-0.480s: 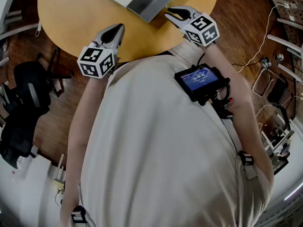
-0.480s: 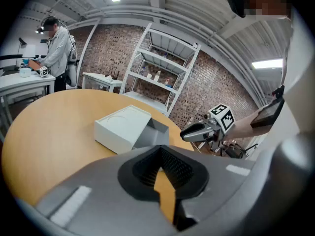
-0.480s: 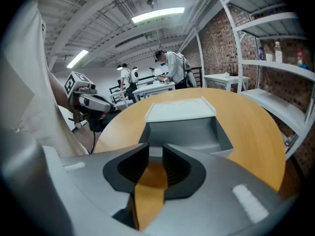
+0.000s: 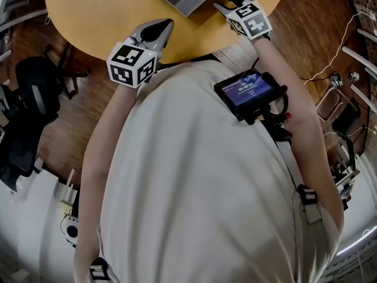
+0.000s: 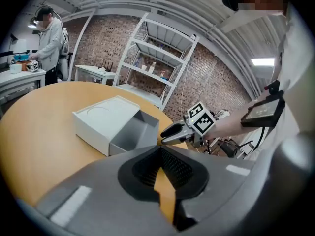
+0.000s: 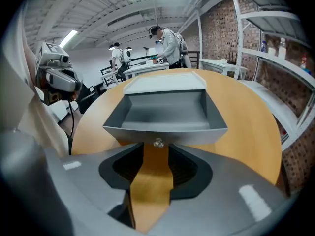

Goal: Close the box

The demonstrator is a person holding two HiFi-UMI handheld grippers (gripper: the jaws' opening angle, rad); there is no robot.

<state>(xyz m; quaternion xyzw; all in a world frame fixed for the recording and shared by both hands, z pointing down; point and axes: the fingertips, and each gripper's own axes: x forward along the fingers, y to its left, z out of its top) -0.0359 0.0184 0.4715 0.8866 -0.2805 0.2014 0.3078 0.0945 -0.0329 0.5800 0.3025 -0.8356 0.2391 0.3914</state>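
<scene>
The box [image 5: 106, 124] was found lying on the round wooden tabletop [image 4: 88, 10]. It was seen at the top edge of the head view and at the centre left of the left gripper view. It was made up of a white sleeve [image 6: 165, 85] and a grey drawer [image 6: 165, 114] that was drawn well out of the sleeve. The drawer was seen in the right gripper view to be empty. What lay inside the sleeve could not be made out.

The box was judged to be light, stiff card or board with smooth faces. It was thought likely to slide across the tabletop if the drawer were pushed without the sleeve being steadied. A small knob [image 6: 158, 143] was seen at the middle of the drawer's front wall. This front wall was judged the best place for a push. The knob was judged too small and delicate for a hard pinch.

The right tongs [image 6: 156, 149] were held with their jaws apart, just in front of the knob at the lower centre of the frame. Nothing was gripped between them. The left tongs [image 5: 160, 154] were held over the near edge of the tabletop, well apart from the box. Their tips were brought together on nothing. The far end of the sleeve was judged a suitable place for bracing.
</scene>
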